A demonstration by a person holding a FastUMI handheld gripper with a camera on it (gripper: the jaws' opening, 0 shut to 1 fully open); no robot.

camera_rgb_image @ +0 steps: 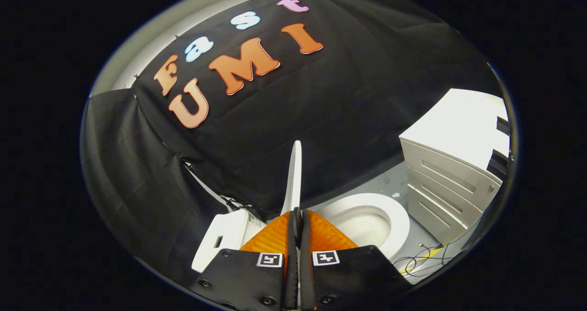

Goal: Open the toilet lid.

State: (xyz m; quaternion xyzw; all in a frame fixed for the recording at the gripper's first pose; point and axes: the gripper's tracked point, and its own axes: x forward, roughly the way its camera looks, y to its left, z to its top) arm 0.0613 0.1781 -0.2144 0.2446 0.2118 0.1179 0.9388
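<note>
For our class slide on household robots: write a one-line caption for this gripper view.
Gripper shut on the raised toilet lid, held upright on edge, with the open toilet seat beside the fingers.

Gripper (298,219) nearest, fingers pressed together on the edge of the toilet lid (294,178), lid raised upright just beyond them. Right of the lid, toilet seat (398,219) lying flat over the bowl. Left of the lid, the tank (224,237). Farther right, a drawer cabinet (440,182); cables (417,263) on the floor (390,182) before it.

one toilet (367,221), one raised lid (294,178), one tank (224,237), one drawer cabinet (447,182).
</note>
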